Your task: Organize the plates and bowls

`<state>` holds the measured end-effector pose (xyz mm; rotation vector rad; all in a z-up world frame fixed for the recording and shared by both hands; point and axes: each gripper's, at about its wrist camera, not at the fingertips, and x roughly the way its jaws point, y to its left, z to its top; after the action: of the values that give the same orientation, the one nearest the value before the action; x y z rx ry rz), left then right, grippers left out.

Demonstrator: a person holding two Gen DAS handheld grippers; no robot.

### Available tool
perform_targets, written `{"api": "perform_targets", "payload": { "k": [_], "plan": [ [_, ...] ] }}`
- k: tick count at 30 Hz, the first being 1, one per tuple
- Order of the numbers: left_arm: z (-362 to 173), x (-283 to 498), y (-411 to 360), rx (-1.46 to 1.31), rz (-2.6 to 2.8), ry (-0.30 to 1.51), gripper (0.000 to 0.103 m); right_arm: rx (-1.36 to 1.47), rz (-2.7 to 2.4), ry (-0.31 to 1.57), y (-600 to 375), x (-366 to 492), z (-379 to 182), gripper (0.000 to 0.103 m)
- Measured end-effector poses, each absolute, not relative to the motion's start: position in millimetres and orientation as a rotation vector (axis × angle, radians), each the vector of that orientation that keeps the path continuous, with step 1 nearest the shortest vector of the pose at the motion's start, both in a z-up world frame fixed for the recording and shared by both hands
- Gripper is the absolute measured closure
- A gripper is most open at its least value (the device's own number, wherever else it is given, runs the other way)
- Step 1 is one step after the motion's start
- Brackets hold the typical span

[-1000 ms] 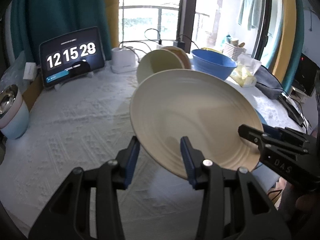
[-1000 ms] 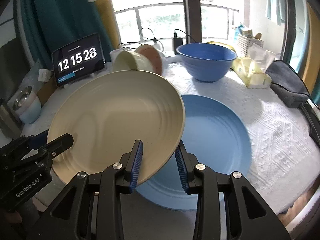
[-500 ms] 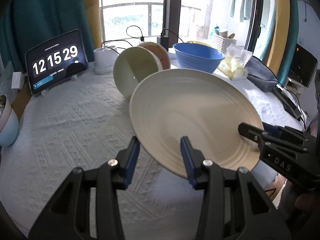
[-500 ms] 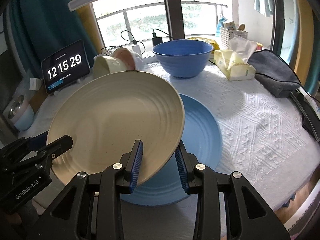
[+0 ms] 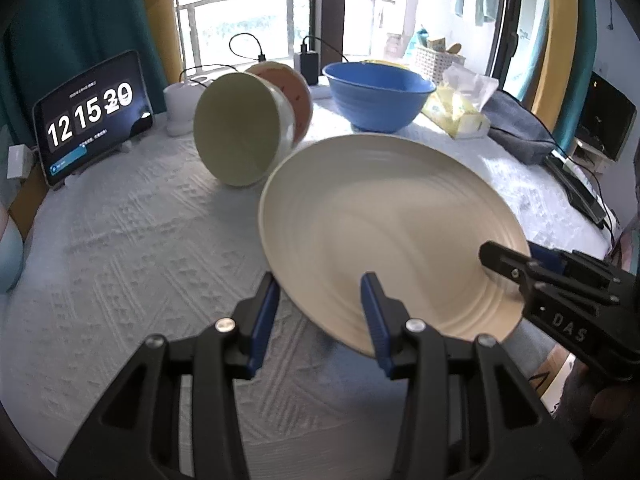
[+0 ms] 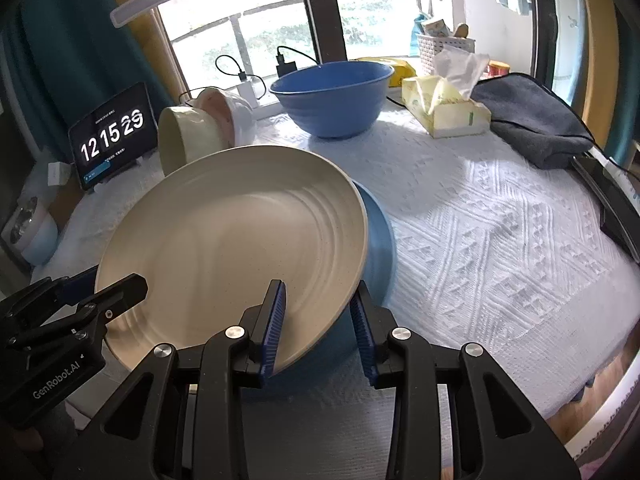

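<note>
Cream plate [image 6: 232,248] at frame centre, tilted, lifted off the white tablecloth [image 6: 500,240]. Left gripper [image 5: 320,300] pinching its lower left rim; right gripper [image 6: 318,308] clamped on the lower right rim. Blue plate [image 6: 380,240] flat beneath, partly hidden. Upper left: cream bowl [image 5: 240,132] on its side, pink bowl [image 5: 298,96] behind. Blue bowl [image 6: 332,96] upright, upper centre.

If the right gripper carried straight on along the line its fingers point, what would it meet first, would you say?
The right gripper already holds the cream plate by its rim. Pushed on forward and downward, it would probably meet the blue plate lying just beneath on the white cloth, though the gap between the plates is hard to judge.
</note>
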<state>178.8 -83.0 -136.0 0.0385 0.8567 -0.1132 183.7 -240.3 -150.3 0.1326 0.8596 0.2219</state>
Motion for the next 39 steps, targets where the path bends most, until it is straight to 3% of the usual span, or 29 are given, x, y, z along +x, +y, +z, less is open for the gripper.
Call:
{"api": "perform_targets", "payload": {
  "k": [20, 25, 39],
  "plan": [
    [-141, 187, -87, 0.053, -0.089, 0.903, 0.058, 0.141, 0.205, 0.846, -245, 181, -144, 0.067],
    [-135, 185, -88, 0.062, -0.103, 0.877, 0.058, 0.141, 0.175, 0.84, -248, 179, -142, 0.061],
    [-133, 193, -82, 0.044, -0.053, 0.883, 0.058, 0.145, 0.154, 0.828, -256, 183, -142, 0.061]
  ]
}}
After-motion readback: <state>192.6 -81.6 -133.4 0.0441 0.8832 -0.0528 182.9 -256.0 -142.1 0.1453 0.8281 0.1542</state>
